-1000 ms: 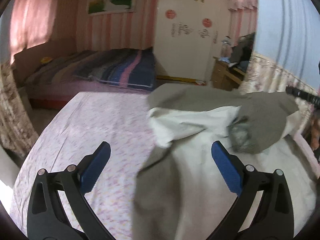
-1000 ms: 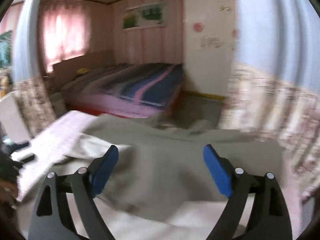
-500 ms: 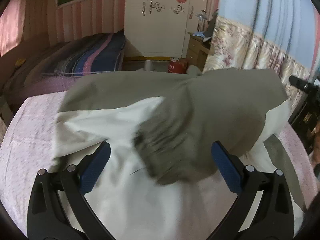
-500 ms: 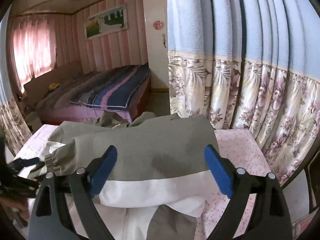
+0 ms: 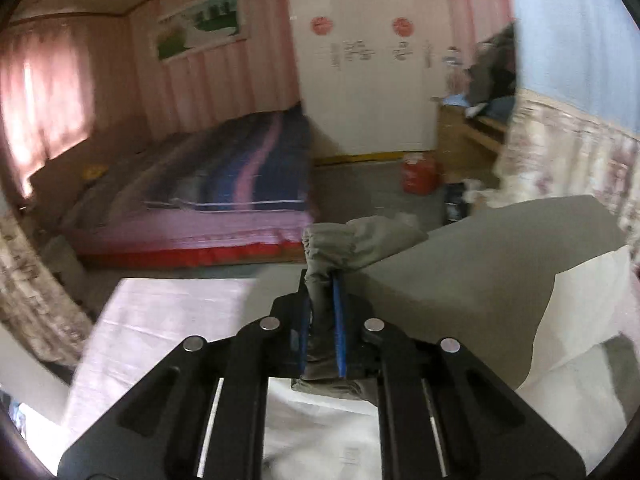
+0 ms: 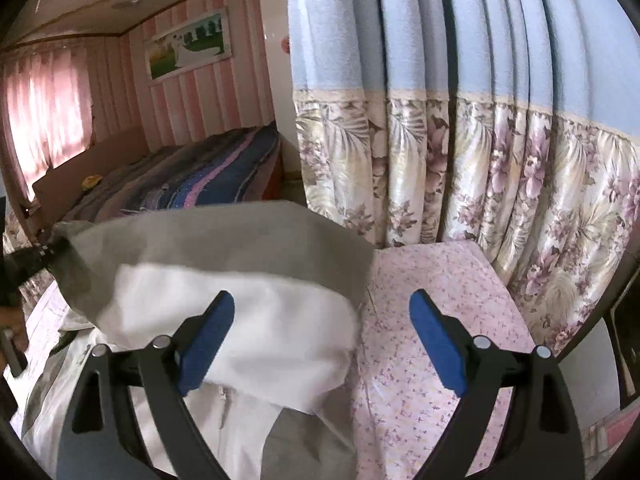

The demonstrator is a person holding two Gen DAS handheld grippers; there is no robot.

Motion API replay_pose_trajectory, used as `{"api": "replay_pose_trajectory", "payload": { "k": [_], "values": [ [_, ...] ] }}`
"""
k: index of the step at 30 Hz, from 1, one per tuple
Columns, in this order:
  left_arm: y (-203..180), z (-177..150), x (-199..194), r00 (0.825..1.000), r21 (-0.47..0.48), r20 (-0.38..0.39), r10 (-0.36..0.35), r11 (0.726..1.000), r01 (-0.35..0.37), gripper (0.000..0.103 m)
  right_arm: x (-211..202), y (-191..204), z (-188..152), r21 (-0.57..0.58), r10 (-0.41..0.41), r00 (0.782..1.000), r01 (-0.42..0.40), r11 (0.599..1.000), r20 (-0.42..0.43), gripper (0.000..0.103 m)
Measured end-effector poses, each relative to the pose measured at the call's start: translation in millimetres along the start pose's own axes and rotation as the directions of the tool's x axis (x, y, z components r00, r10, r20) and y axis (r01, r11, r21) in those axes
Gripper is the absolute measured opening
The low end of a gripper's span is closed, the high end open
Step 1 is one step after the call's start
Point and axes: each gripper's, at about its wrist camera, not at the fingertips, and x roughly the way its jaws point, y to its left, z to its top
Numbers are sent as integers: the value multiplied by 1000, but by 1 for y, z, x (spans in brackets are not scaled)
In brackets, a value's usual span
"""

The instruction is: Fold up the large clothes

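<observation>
Since half a second ago, the left gripper is snapped tight onto the gathered cuff of the grey-and-white jacket, which is lifted at 12 o'clock off the pink floral sheet. Over at 3 o'clock, the right gripper is kept spread wide, nothing pinched.

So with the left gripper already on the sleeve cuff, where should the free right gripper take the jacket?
Likely the jacket's raised grey shoulder edge. It is lifted off the floral sheet, so the open right gripper can come in from the curtain side.
</observation>
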Motion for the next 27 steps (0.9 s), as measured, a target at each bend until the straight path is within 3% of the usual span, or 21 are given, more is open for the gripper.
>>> {"api": "replay_pose_trajectory", "payload": {
  "k": [5,8,9,10,11,12,13,15,17,21,23,27],
  "values": [
    [29,-20,32,993,15,-114,36,999,-35,17,10,18,-5,-62,-13,1000,11,998,-27,89],
    [42,-42,57,980,33,-176,94,995,-90,32,11,28,-6,-97,-36,999,32,995,-35,89],
    [48,-51,68,974,29,-207,97,995,-93,43,9,31,-6,-104,-31,999,28,994,-32,89],
    [51,-56,73,970,34,-208,126,992,-121,67,7,35,-5,-114,-20,999,16,993,-28,89],
    [55,-58,75,964,47,-200,176,984,-170,81,5,40,-4,-126,-17,999,13,992,-29,89],
    [62,-58,71,964,39,-186,192,981,-188,93,4,46,-2,-148,-15,1000,11,989,-28,89],
    [65,-52,68,966,16,-172,191,981,-191,97,3,52,1,-172,-15,1000,10,985,-27,91],
    [77,-39,52,968,-45,-135,213,974,-221,98,1,64,8,-203,-31,999,28,979,-16,92],
    [79,-22,32,978,-103,-81,191,975,-198,100,2,80,20,-191,0,1000,0,982,-1,94],
    [47,2,-3,1000,-149,24,14,989,-10,100,19,114,35,-148,30,1000,-30,988,-6,96],
    [23,2,-5,999,-141,31,-36,989,40,100,35,133,37,-140,20,1000,-23,990,-21,96],
    [-29,-13,24,993,-92,-61,-104,991,98,100,72,149,28,-95,9,996,-17,995,-88,96]
  ]
}}
